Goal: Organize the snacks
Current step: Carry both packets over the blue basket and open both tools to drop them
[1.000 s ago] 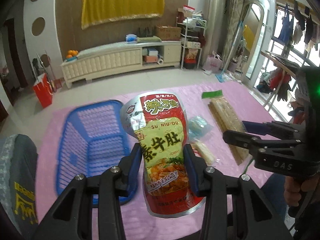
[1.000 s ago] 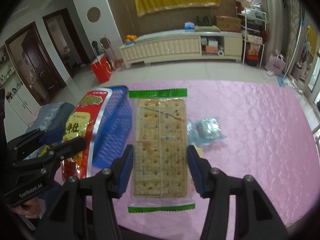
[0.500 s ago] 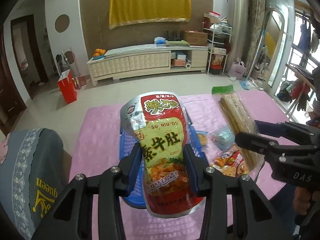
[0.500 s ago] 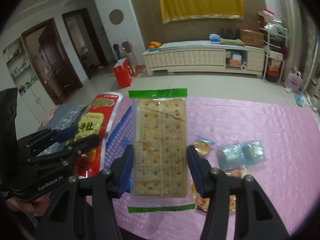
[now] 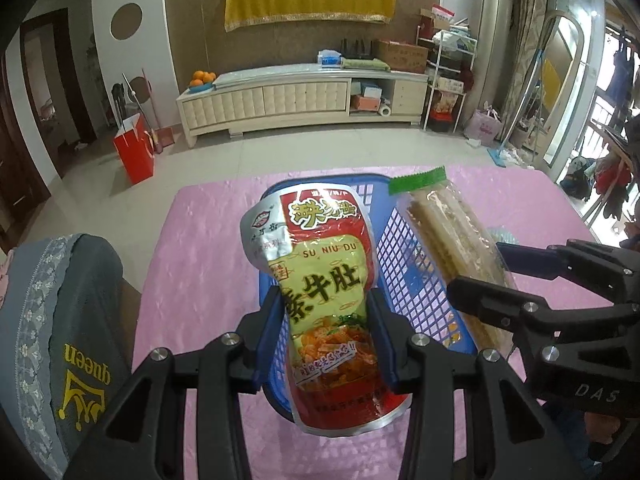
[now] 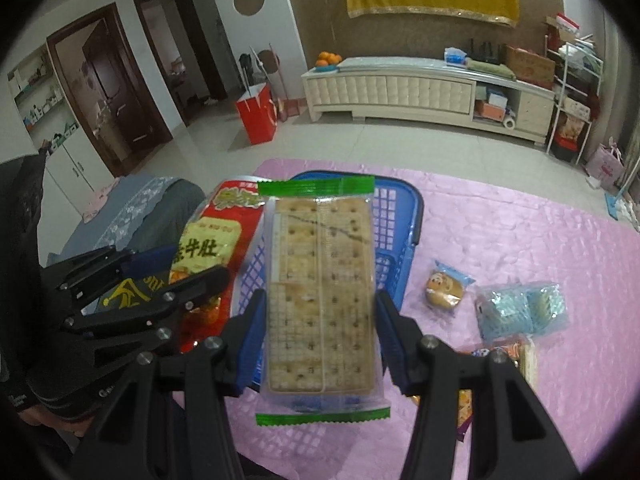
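While the left gripper [image 5: 327,334] pinches a red and yellow snack pouch [image 5: 320,280] between its blue fingers [image 5: 270,338], the right gripper [image 6: 320,338] clamps a clear pack of crackers [image 6: 320,296] across its width, fingers [image 6: 387,338] pressed against both long edges. Both packs are lifted clear of the desk [image 6: 520,240] with its pink cover. What has changed in the last second is what lies beneath them: a moment ago the blue basket [image 5: 416,280] sat off at about ten o'clock of the pouch in the left view and at nine o'clock of the crackers in the right view, whereas now it sits directly behind and under both packs, its mesh wall showing at two o'clock of the pouch and its rim at twelve o'clock of the crackers. Both hands have carried their loads sideways until they hang over the basket's opening, side by side, with neither grip altered. By my reading, the carry is nearly finished and lowering and release come next. Farther out on the desk, at three to four o'clock of the crackers, a small wrapped cake [image 6: 446,290] and a pale blue packet [image 6: 520,310] wait loose, well apart from the basket, so more sorting remains.
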Motion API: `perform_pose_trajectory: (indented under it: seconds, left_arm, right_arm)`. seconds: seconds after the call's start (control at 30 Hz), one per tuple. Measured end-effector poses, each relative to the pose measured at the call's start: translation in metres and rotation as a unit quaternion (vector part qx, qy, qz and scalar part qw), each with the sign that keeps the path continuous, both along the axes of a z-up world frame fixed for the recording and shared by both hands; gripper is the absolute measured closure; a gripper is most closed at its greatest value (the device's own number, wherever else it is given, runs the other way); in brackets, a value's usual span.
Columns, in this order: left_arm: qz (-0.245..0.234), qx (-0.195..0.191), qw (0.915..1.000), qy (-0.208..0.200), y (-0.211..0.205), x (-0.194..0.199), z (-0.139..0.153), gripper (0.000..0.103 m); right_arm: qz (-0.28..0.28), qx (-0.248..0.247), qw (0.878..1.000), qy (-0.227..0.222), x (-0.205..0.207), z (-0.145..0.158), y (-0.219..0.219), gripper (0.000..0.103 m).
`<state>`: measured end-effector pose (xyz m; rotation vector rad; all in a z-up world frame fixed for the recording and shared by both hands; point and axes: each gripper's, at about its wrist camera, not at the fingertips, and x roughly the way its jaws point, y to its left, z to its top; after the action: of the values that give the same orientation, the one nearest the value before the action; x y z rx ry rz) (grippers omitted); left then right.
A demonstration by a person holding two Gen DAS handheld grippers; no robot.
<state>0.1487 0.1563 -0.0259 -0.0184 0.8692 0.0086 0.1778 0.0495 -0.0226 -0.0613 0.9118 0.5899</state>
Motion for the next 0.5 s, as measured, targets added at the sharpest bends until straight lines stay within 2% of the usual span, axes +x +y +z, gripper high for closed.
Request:
perform_pose_trajectory:
  seconds: [0.5]
  left_arm:
    - [-0.008,-0.004,0.9996,0.025,0.003,0.015,-0.021,0.060]
  right_arm:
    - [-0.008,-0.023,0.999,0.026,0.007,-0.011,0.011,0.045]
